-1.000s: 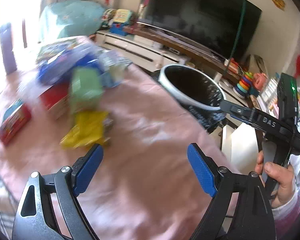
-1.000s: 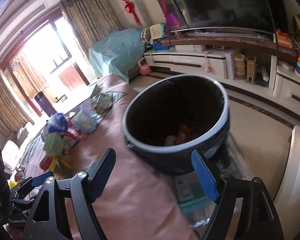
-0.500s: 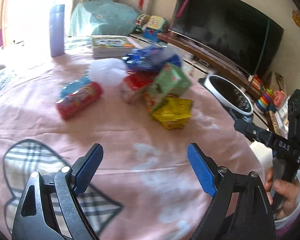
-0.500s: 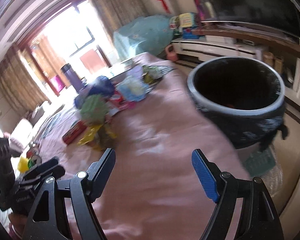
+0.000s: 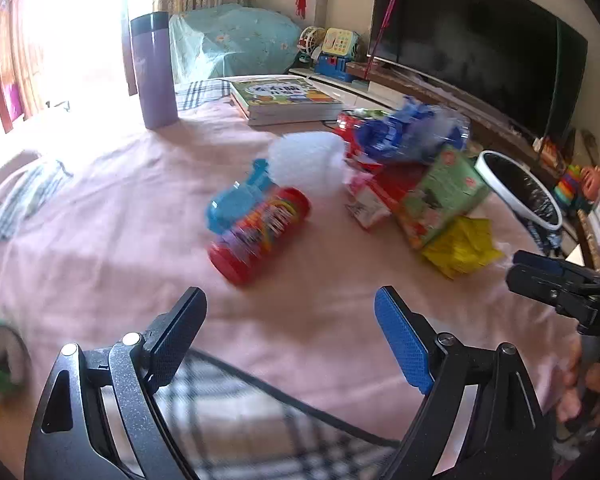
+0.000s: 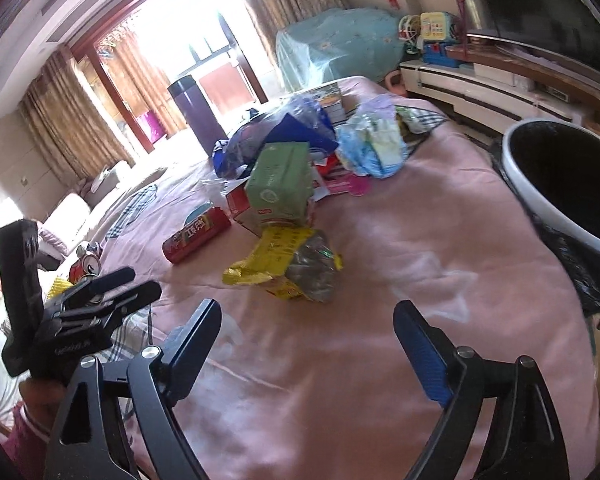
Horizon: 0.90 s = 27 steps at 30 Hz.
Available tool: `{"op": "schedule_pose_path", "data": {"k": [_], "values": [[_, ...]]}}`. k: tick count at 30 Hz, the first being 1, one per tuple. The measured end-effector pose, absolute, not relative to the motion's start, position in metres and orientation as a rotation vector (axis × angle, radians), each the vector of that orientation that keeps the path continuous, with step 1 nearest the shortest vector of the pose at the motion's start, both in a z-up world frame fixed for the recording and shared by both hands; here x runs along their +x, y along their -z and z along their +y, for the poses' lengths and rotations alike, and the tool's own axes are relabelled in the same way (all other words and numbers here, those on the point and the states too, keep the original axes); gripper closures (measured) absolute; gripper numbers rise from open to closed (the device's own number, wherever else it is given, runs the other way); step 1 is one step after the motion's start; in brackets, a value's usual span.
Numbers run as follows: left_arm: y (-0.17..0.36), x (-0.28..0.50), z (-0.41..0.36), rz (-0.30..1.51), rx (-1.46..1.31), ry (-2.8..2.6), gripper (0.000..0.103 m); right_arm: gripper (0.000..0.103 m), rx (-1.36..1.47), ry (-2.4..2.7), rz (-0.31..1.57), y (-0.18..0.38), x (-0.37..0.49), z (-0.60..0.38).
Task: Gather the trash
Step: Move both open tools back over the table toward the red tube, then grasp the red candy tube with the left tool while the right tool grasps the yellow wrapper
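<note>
A pile of trash lies on the pink tablecloth [image 5: 100,248]: a red can [image 5: 260,236] on its side, a green carton [image 5: 440,196], a yellow wrapper [image 5: 464,244], a blue plastic bag [image 5: 408,132]. In the right wrist view the yellow wrapper [image 6: 276,264], green carton [image 6: 280,184] and red can [image 6: 196,236] lie ahead. A black bin with a white rim [image 6: 564,192] stands at the table's right edge. My left gripper [image 5: 290,332] is open and empty short of the can. My right gripper [image 6: 306,340] is open and empty short of the wrapper.
A purple flask [image 5: 154,72] and a book [image 5: 284,98] stand at the table's far side. A drinks can [image 6: 86,266] sits near the left gripper's body. A TV [image 5: 472,40] and low cabinet lie beyond the bin.
Both grippers have swung left, away from the bin and toward the trash pile. The red can is now straight ahead of the left gripper. Both stay open and empty.
</note>
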<state>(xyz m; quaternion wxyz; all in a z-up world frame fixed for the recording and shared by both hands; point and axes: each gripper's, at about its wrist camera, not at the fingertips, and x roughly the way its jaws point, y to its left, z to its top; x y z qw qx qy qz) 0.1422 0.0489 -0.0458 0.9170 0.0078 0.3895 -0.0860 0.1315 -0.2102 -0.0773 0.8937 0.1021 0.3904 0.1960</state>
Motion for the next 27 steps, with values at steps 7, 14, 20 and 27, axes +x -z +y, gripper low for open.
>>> {"op": "schedule_pose_path", "data": {"k": [7,14,20,27], "values": [[0.055,0.19,0.054,0.834,0.112,0.155,0.015,0.014,0.238,-0.407,0.844,0.083,0.157,-0.202],[0.077,0.216,0.046,0.893,0.153,0.175,0.047,0.014,0.264,-0.42,0.898,0.099,0.175,-0.201],[0.077,0.2,0.032,0.894,0.144,0.222,0.066,0.062,0.262,-0.477,0.877,0.093,0.169,-0.203],[0.07,0.157,0.008,0.88,0.056,0.289,0.069,0.08,0.262,-0.506,0.867,0.084,0.144,-0.216]]}}
